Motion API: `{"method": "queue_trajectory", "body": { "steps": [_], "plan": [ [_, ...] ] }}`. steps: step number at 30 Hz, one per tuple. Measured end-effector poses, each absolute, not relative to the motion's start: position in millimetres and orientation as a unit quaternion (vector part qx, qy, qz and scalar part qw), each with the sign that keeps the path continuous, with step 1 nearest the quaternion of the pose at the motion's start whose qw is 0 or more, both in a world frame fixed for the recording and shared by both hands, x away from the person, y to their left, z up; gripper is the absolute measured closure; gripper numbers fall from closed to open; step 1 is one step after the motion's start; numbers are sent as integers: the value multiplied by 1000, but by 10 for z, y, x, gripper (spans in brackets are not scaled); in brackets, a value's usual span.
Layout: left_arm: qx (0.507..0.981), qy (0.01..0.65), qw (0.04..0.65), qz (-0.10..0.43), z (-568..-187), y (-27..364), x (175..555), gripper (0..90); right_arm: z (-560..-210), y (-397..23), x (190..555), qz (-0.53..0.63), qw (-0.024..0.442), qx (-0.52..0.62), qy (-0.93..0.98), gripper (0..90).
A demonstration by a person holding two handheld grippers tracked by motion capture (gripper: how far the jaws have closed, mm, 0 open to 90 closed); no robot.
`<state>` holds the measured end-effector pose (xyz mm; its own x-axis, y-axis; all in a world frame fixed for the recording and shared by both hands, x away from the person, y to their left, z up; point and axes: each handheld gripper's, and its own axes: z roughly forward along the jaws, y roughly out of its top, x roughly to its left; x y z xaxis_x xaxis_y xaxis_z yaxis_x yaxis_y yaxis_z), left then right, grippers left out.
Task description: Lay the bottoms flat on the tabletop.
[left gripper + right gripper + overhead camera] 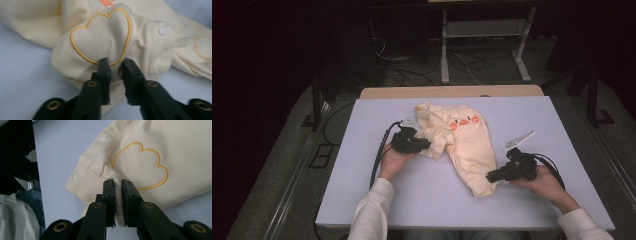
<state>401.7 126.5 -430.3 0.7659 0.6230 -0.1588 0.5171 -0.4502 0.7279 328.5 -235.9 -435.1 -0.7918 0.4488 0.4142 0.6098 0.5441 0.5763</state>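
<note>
Two tongs bite the same cream baby romper (464, 142), one at each end of it. In the left gripper view the left tongs (115, 63) are nearly closed on a fold of cloth at the bottom of a gold-stitched heart outline (101, 35), just above a ribbed cuff (116, 91); a white snap (162, 30) sits at upper right of the frame. In the right gripper view the right tongs (117, 182) are pinched on a tuck of fabric beside a ribbed cuff (86, 186), with a second gold outline (141, 166) just right of the jaws and snaps (103, 137) along the edge at upper left.

From the high view the left tongs (426, 144) meet the garment's left lobe at centre frame, and the right tongs (490, 176) hold its lower end at lower right. The romper lies crumpled on the pale lilac bench (362, 175), its orange duck face (463, 121) toward the top. A hand (393, 161) and a hand (542, 181) in white sleeves grip the tools. Beyond the bench, at upper centre, cables (412, 70) trail over a dark floor.
</note>
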Motion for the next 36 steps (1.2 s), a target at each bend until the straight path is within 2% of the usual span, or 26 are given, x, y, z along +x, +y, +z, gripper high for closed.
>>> {"method": "queue_trajectory", "body": {
  "steps": [3,6,15,25,36],
  "plan": [
    [850,337,402,55,-4337,1240,4030,863,-4347,-2366,3282,-371,110,-303,-871,800],
    [850,336,402,51,-4330,1249,4031,886,-4338,-2383,3284,-374,112,-302,-870,800],
    [856,324,401,38,-4203,1339,3948,890,-4337,-2389,3280,-373,113,-302,-870,799],
    [875,298,380,18,-3991,1468,3695,891,-4335,-2392,3282,-372,113,-303,-870,799],
    [887,292,357,-10,-3993,1665,3431,890,-4331,-2378,3271,-370,110,-302,-872,799]
  ]
}}
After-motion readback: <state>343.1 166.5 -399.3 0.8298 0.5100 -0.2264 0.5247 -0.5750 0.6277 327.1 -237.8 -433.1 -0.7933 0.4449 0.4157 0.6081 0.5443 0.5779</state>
